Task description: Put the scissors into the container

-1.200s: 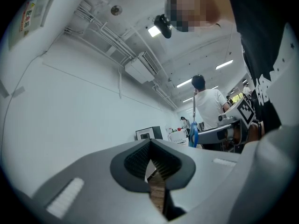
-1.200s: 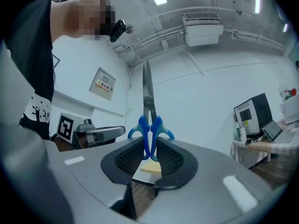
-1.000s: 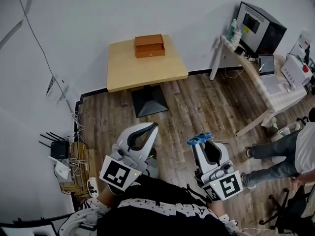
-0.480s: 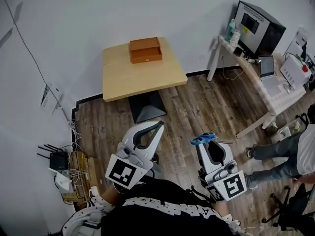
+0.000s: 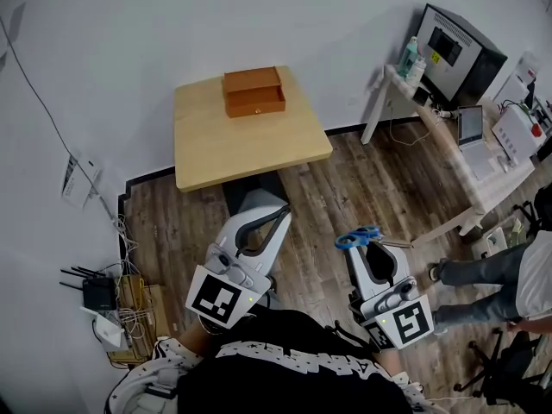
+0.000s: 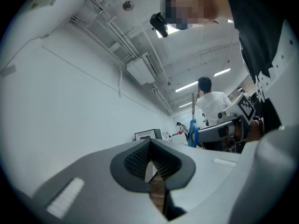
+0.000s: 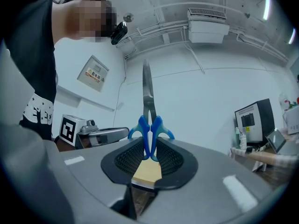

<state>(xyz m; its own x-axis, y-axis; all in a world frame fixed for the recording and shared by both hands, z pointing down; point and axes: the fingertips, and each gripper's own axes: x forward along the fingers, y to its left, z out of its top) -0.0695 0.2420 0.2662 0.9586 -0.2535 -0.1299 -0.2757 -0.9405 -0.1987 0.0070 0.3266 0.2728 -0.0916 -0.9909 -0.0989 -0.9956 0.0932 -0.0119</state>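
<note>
1. Blue-handled scissors are clamped in your right gripper. The jaws are closed on the handles, and in the right gripper view the steel blades stand straight up out of them.
2. In the head view the scissors project from the tip of that gripper. The handles are at the jaws and the blades point to the right, above the wood floor.
3. Your left gripper is closed with nothing in it. Its ribbed pads meet along one seam in the left gripper view.
4. In the head view the left gripper is held low in front of you, beside the right one and apart from it. Its tip is just short of the near edge of the table.
5. The wooden box stands on the far part of the table, close to the wall. It is well apart from both grippers, and the scissors are not in it.
6. A white desk stands by the wall to the right, with a dark monitor on it.
7. A person's legs show at the right edge, beyond the right gripper.
8. A router sits on the floor by the left wall.
</note>
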